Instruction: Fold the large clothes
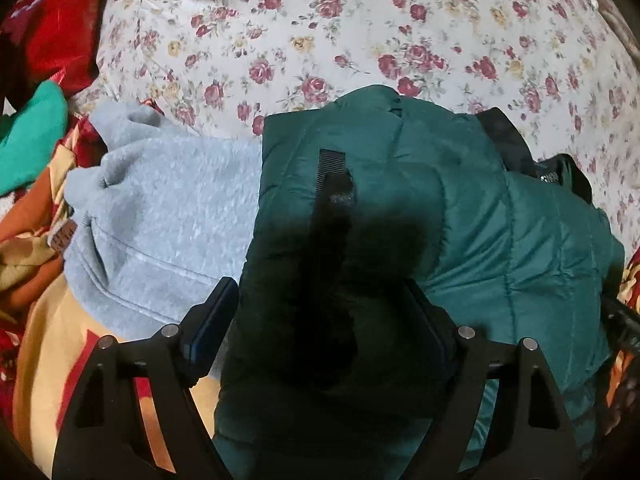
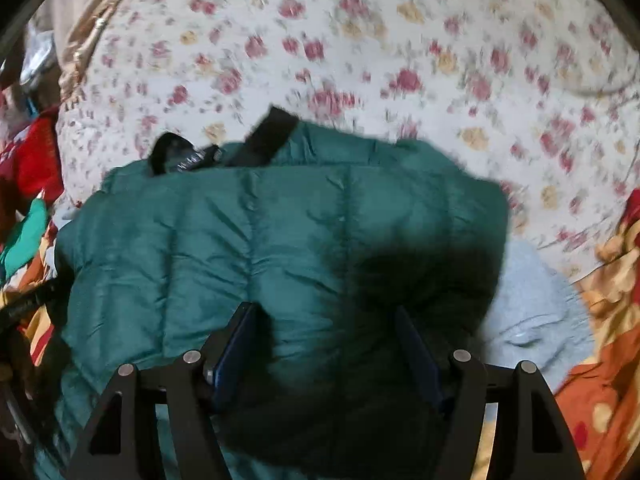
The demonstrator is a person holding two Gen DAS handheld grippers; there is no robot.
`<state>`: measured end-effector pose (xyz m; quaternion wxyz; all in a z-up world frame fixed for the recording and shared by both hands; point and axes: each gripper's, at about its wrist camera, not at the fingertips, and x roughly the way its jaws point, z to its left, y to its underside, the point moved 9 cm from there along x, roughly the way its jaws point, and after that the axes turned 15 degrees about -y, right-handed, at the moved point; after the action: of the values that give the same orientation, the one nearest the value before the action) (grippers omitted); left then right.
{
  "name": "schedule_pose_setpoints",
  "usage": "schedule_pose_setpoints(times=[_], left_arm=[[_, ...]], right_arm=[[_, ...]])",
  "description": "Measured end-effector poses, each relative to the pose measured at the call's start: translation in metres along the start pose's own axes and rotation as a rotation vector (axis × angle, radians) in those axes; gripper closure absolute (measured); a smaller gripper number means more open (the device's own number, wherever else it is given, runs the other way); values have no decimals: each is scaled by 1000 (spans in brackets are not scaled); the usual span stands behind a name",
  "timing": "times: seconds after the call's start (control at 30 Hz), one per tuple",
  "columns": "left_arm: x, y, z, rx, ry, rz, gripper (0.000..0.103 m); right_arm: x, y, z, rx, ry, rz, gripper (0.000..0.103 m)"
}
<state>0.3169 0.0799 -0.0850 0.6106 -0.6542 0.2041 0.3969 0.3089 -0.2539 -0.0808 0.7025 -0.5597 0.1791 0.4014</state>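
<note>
The left tool (image 1: 320, 320) stands wide open, and a thick fold of the green jacket (image 1: 460, 208) fills the gap between its two fingers; the fabric seems to touch both pads, but the jaws are not pressed together on it. The right tool (image 2: 326, 340) is also wide open, with the same jacket (image 2: 240, 232) bulging between its fingers, and its view is blurred. There is one jacket, a quilted one with a black strap (image 1: 332, 184) on top, lying on the bed directly ahead of both tools. One gray fleece (image 1: 160, 200) lies just left of the left tool and partly under the jacket; from the right tool it shows at the right (image 2: 532, 312). A flowered sheet (image 1: 360, 32) covers the bed beyond the jacket. Far left of the left tool lie one red cloth (image 1: 60, 28) and one light green cloth (image 1: 32, 132).
</note>
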Motion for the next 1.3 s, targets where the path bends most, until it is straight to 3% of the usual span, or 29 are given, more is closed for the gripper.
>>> schedule_pose_setpoints(times=[0.17, 0.37, 0.43, 0.53, 0.57, 0.67, 0.77, 0.97, 1.2, 1.3], left_arm=[[7, 2, 2, 7, -17, 7, 20], [8, 6, 4, -18, 8, -4, 19], [10, 7, 5, -28, 9, -6, 17], [11, 9, 2, -25, 11, -8, 16], [10, 9, 2, -21, 11, -11, 16], [4, 10, 4, 0, 20, 0, 16], [-15, 14, 14, 29, 31, 14, 16], [-65, 27, 52, 67, 11, -11, 17], [-113, 50, 98, 119, -58, -50, 17], [-130, 56, 113, 115, -71, -72, 17]], right_arm=[[6, -4, 6, -44, 42, 38, 33], [-52, -10, 18, -103, 36, -42, 32], [-55, -3, 14, -119, 68, -32, 20], [-30, 18, -16, -62, 108, 82, 19], [-19, 27, -23, -4, 83, 107, 19], [-23, 32, -32, 68, 68, 90, 19], [-46, 20, -22, 10, 150, 50, 19], [-91, -1, 17, -84, 176, -81, 19], [-49, 20, 35, -7, 101, 20, 18], [-47, 26, 47, 29, 66, 3, 18]])
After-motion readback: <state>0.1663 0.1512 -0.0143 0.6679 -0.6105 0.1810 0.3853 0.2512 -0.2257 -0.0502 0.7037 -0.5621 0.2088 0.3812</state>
